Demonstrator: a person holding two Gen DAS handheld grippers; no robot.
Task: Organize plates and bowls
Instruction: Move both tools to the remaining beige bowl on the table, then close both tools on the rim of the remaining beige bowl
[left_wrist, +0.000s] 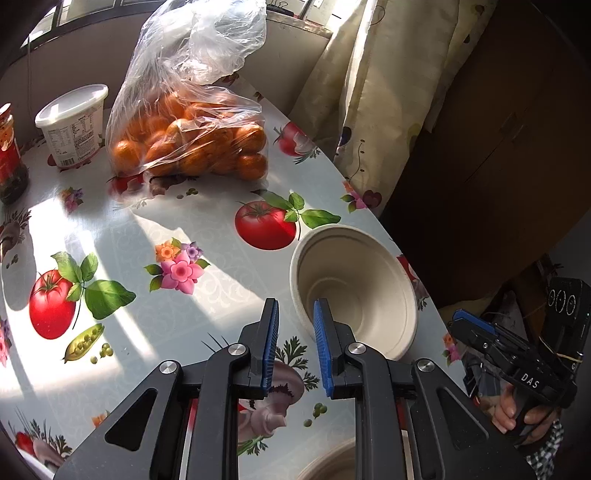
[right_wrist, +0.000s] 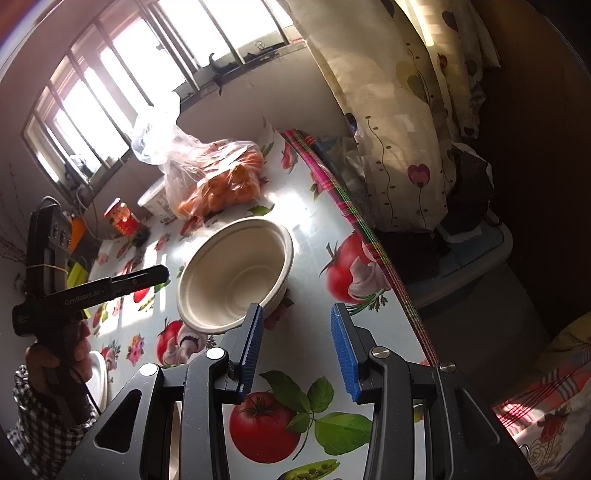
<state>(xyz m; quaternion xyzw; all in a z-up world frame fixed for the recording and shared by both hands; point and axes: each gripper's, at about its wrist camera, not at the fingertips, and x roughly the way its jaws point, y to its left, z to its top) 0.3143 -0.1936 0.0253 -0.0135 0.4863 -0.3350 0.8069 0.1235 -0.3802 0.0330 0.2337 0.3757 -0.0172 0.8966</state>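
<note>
Paper bowl (left_wrist: 356, 291) upright near counter (left_wrist: 207, 236) edge. Left claw (left_wrist: 295, 345) spread, straddling near rim, possibly touching; seat deeper before pinching. Right claw (right_wrist: 297, 347) spread, empty.

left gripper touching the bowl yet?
Cannot tell. In the left wrist view the left gripper straddles the bowl rim, jaws open, but no gap or contact shows plainly. The right wrist view does not settle it.

One deep bowl (left_wrist: 356, 291) on the surface, and a second rim (left_wrist: 325, 463) peeking in nearer than the bowl. Beyond the bowl: one bag of oranges (left_wrist: 192, 144), one tub (left_wrist: 72, 125), one jar (left_wrist: 11, 155).
</note>
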